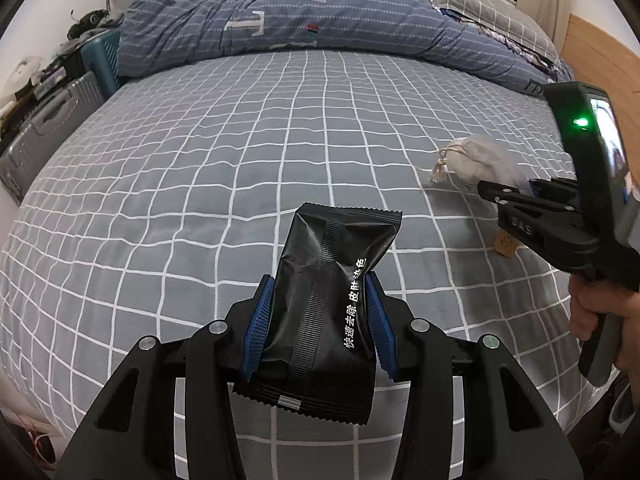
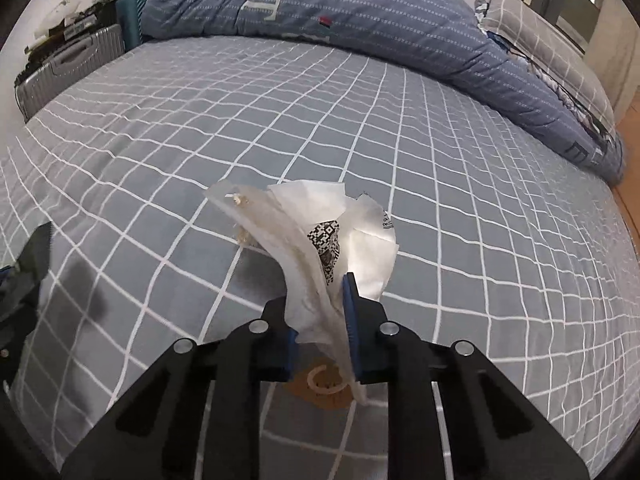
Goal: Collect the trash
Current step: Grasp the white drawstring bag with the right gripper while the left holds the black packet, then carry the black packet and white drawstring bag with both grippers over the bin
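Observation:
A black foil packet (image 1: 332, 248) with white print stands up between the blue pads of my left gripper (image 1: 320, 280), which is shut on its lower half above the bed. To the right, my right gripper (image 2: 316, 300) is shut on a crumpled white wrapper (image 2: 320, 216) with a QR code, pinching its lower end. In the left wrist view the same white wrapper (image 1: 476, 156), with a short string tassel, sits at the tips of the right gripper (image 1: 492, 192), which a hand holds. A brown paper tag (image 2: 320, 392) lies on the sheet under the right gripper.
The grey checked bed sheet (image 1: 240, 140) fills both views. A bunched blue duvet (image 1: 280, 20) lies along the far side, with a checked pillow (image 1: 480, 4) at the far right. Suitcases (image 1: 48, 132) stand off the left edge. Wooden floor (image 2: 628, 208) shows at the right.

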The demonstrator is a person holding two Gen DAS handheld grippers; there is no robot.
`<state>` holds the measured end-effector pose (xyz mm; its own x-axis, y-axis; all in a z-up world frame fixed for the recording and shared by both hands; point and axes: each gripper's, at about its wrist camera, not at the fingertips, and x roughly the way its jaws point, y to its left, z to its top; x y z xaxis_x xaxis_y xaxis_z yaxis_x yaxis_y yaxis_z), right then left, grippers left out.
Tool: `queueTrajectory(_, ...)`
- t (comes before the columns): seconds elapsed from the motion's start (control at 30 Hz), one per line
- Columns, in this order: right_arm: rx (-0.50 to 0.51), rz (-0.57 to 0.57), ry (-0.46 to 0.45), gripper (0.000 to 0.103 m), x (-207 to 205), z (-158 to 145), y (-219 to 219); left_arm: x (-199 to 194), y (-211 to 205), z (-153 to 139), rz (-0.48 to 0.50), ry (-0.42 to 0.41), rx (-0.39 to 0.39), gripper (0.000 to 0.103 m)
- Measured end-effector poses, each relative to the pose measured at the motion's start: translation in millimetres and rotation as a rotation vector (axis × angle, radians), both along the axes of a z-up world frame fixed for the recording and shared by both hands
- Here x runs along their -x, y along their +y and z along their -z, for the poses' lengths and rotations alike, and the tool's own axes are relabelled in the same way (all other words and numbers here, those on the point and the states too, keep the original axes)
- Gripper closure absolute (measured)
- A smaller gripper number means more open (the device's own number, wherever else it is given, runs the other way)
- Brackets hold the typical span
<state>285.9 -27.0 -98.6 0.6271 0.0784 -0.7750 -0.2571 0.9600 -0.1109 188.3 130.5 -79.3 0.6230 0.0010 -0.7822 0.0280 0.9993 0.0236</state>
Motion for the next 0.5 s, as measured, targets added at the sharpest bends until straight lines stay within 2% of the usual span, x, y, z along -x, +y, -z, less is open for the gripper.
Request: queueTrajectory(0.5, -0.09, 0.065, -0.053, 0.086, 76, -25, -31, 11, -30, -16, -0.005, -0.067, 0.0, 0.058)
